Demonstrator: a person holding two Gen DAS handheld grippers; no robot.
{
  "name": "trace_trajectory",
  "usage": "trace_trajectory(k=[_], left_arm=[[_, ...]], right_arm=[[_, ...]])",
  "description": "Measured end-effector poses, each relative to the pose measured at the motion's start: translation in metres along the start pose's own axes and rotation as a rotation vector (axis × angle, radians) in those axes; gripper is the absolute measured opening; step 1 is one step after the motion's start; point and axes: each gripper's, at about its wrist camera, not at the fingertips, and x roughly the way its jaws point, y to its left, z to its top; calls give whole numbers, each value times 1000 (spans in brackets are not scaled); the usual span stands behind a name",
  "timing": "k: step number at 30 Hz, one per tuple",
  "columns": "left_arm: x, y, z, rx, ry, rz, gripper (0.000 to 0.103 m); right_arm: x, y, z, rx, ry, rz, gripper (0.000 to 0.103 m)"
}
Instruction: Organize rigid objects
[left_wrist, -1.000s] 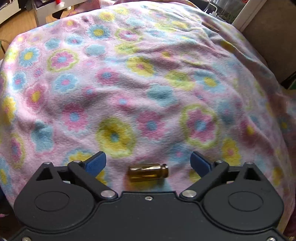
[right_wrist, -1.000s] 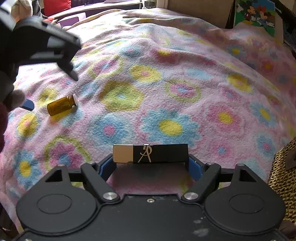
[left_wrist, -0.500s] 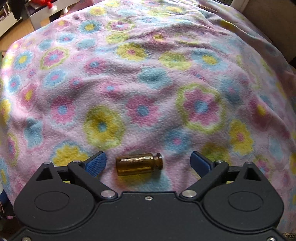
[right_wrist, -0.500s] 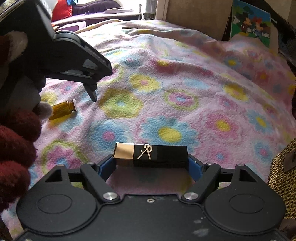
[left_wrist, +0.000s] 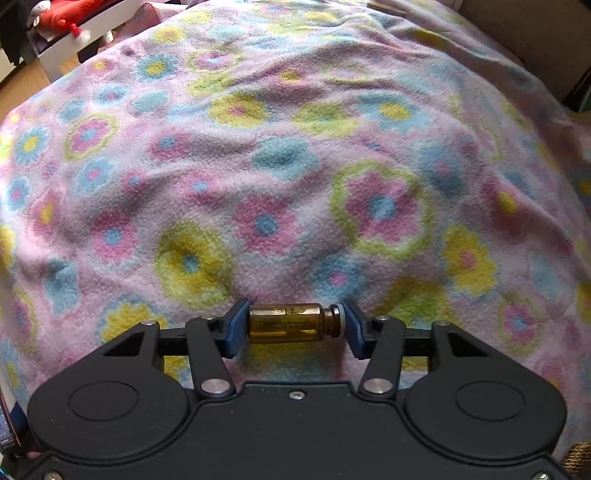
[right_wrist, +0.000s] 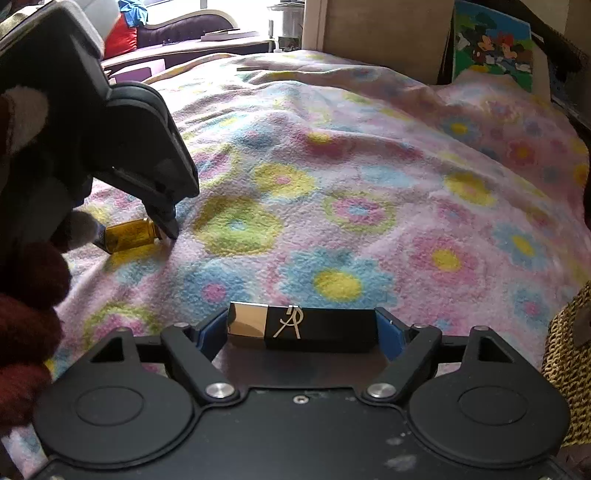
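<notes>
A fleecy blanket (left_wrist: 295, 166) covers the whole bed, pink and nubbly, printed with round flowers in yellow, blue and lime, and rumpled into soft folds toward the far side. At the right edge, seen from the right wrist, stands a coarse woven basket (right_wrist: 565, 369) in tan and black.

The left hand-held gripper (left_wrist: 291, 326) is matte black plastic with blue pads, held by a hand in a dark red knitted glove (right_wrist: 26, 314). Its jaws are closing, and the pads already meet both ends of a small amber glass vial (left_wrist: 284, 323), which lies on its side on the blanket at the near left. The vial is a smooth, see-through cylinder with a short neck and a pale cap on its right end, and faint print along its wall.

The right hand-held gripper (right_wrist: 303, 326) grips a slim black rectangular case (right_wrist: 321, 328) endwise between its blue pads. The case is glossy, with a mirror-bright gold end section on the left and a thin gold monogram beside it.
</notes>
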Motion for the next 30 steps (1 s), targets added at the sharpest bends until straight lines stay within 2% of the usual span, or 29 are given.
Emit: trace_trajectory(k=[9,19,24,30], left_arm=[[-24,5,2,4,-56,-38,51],[-79,25,5,-27,-173,-75,51],[-106,26,-2,-15,-222,-95,51],[-134,12,-36,54,-230,-150,51]], right_arm=[[-34,-10,15,57,-43,36,82],[-124,-39,36,136,-207,118,82],[-168,-71,32,174,-272,85,82],[-200,-113,16,212,-270,-7,82]])
